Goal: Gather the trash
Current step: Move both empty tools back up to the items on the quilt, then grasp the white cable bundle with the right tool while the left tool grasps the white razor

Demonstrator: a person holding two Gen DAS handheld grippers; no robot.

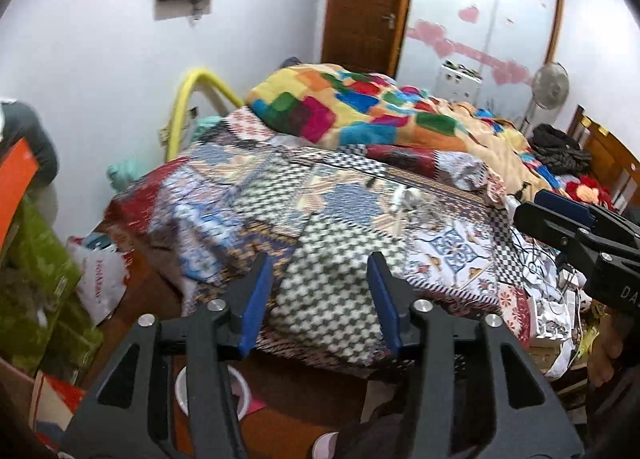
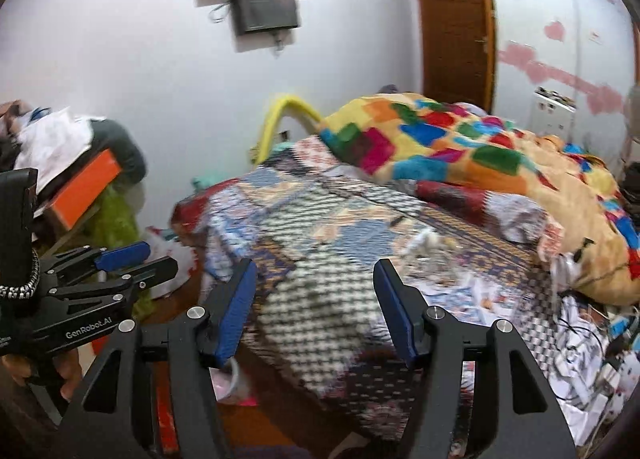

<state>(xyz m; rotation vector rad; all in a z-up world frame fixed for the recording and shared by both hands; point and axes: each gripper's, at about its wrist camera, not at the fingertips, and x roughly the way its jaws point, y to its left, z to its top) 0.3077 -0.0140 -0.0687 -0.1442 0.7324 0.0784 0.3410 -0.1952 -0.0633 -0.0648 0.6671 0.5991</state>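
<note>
Bed [image 1: 328, 195] with patchwork cover fills both views. Crumpled whitish scrap [image 1: 408, 195], likely the trash, lies on it at one o'clock of both tongs. Left tongs [image 1: 320, 295] and right tongs [image 2: 316, 311] spread, empty; right looks nearer.

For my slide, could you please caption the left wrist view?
Open, empty left gripper above the patchwork bedspread, small white litter ahead, right gripper alongside.
</note>
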